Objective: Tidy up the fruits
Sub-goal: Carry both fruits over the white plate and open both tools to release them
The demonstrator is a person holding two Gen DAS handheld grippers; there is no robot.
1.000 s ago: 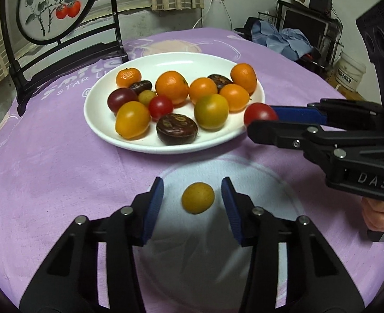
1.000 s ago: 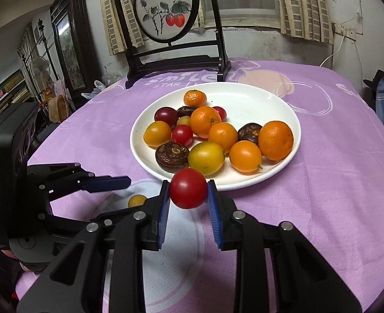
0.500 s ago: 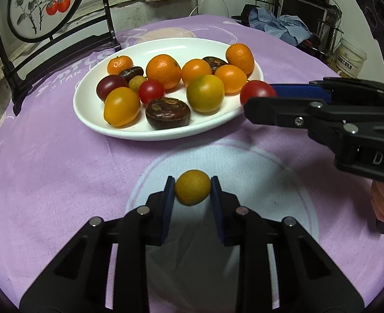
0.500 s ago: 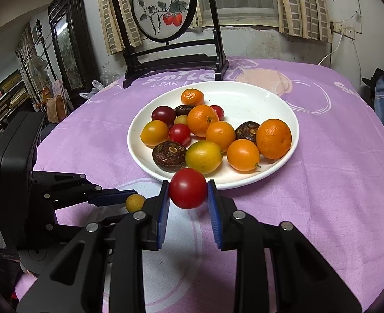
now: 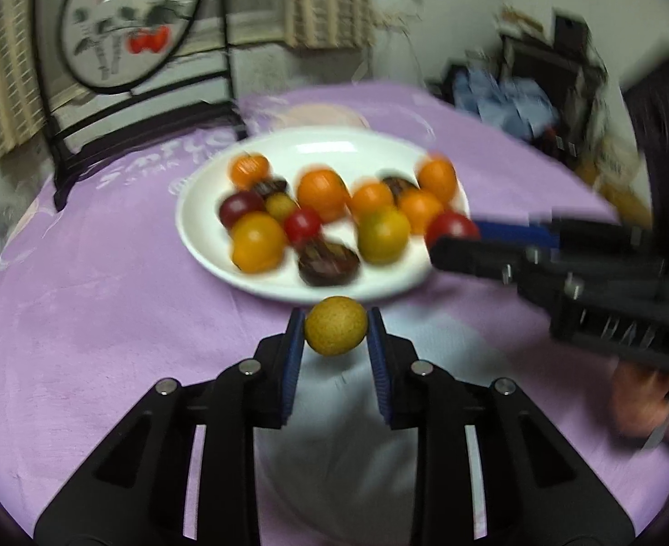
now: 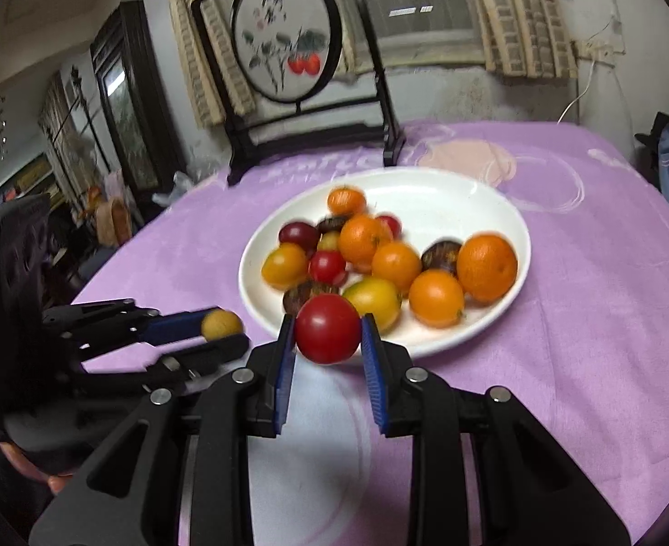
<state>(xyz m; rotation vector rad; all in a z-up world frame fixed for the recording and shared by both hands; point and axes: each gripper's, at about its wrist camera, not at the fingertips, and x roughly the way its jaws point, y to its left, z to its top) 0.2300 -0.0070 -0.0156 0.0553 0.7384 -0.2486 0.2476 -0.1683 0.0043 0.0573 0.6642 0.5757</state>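
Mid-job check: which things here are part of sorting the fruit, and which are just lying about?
Part of the job: yellow fruit in the left tongs; red tomato in the right tongs; white plate of fruit.

Lying about: round painted screen, blue clothes, purple tablecloth.

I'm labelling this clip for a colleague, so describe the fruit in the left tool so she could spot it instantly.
Start at the white plate of fruit on the purple tablecloth. Just in front of its near rim, the left tool grips a small round yellow-brown fruit. Unlike the glossy oranges and tomatoes, its skin is dull and speckled, and it sits off the plate.
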